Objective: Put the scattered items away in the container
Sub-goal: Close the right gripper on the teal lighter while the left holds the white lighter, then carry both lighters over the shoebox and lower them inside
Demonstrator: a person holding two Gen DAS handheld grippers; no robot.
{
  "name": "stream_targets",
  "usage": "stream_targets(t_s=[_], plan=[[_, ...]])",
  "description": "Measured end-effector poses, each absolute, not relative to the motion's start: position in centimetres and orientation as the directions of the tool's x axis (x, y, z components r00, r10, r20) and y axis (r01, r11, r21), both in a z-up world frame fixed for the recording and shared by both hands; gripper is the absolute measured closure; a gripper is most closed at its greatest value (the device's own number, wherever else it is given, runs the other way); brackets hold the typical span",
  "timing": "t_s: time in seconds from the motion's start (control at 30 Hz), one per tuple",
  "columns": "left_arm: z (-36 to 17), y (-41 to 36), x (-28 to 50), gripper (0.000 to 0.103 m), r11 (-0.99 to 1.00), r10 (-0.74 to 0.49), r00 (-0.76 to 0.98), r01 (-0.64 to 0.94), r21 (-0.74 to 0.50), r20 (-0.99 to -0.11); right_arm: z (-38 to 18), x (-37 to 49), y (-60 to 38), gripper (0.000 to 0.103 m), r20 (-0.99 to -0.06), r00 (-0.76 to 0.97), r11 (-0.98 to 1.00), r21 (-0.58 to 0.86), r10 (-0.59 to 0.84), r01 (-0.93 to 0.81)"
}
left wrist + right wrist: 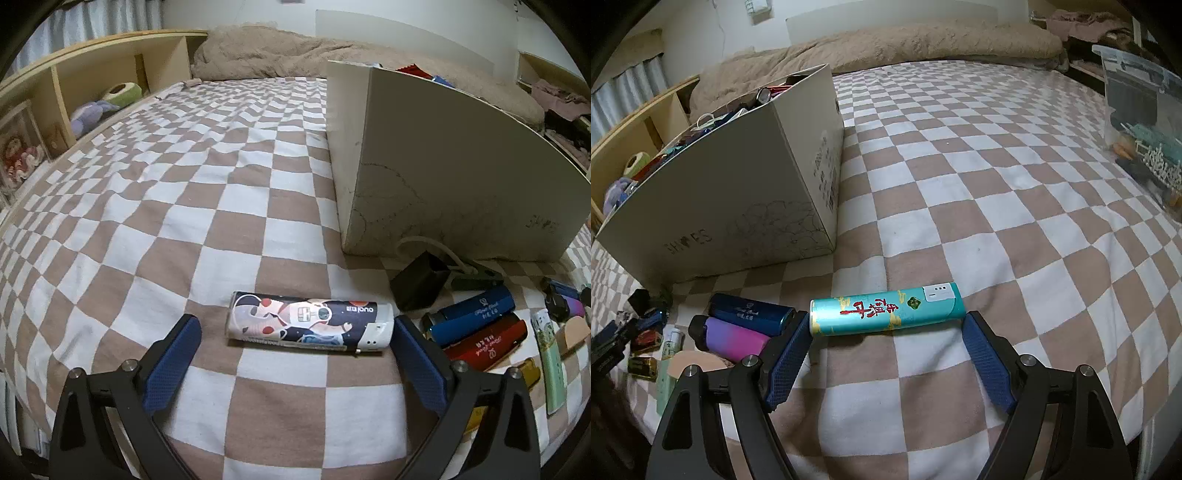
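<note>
A cartoon-printed lighter [306, 325] lies crosswise on the checked bedspread between the fingers of my left gripper [295, 322]. The right pad touches its end, the left pad stands clear, and the gripper is open. My right gripper [886, 319] is shut on a teal lighter [884, 308] with red characters, one pad pressed on each end. The white shoe box [443, 166] stands behind the loose items. In the right wrist view the shoe box [738, 192] is full of several small things.
More lighters lie in a heap: blue [476, 314], red [487, 343], pale green [550, 358], dark blue [750, 312], purple-pink [735, 338]. A black cube [419, 282] sits by the box. A clear plastic tub [1141, 129] stands far right, a wooden shelf [74, 92] far left.
</note>
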State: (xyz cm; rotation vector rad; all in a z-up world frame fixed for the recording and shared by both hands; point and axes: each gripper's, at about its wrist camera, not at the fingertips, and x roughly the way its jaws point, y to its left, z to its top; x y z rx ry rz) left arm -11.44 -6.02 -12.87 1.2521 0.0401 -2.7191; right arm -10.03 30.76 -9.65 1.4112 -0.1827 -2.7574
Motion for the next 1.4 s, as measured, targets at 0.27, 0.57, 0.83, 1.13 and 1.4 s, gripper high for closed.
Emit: stream_targets(t_s=[0.27, 0.57, 0.83, 1.13, 1.4], plan=[[-12.4, -6.0, -11.2, 0.020, -0.985, -0.150, -0.656, 0.165, 0.054, -0.740, -9.0, -10.1, 31.1, 0.020, -0.782, -0.612, -0.987, 0.162, -0.120, -0.015], [-11.5, -5.2, -11.2, 0.020, -0.991, -0.128, -0.674, 0.120, 0.064, -0.728, -7.0, -9.2, 31.7, 0.020, -0.716, -0.677, -0.974, 0.229, -0.170, 0.003], [-7.0, -4.2, -10.9, 0.020, -0.995, -0.095, -0.745, 0.092, 0.039, -0.660, -3.1, -8.6, 30.6, 0.020, -0.635, -0.749, -0.973, 0.221, -0.189, 0.058], [0.0, -2.4, -11.6, 0.020, -0.999, -0.021, -0.842, 0.037, -0.018, -0.539, 3.5, -11.0, 27.2, 0.020, -0.505, -0.823, -0.962, 0.212, -0.260, 0.174], [3.6, -0.6, -13.4, 0.020, -0.998, 0.039, -0.880, -0.008, -0.066, -0.473, 7.0, -13.1, 24.3, 0.020, -0.442, -0.845, -0.953, 0.173, -0.301, 0.249]])
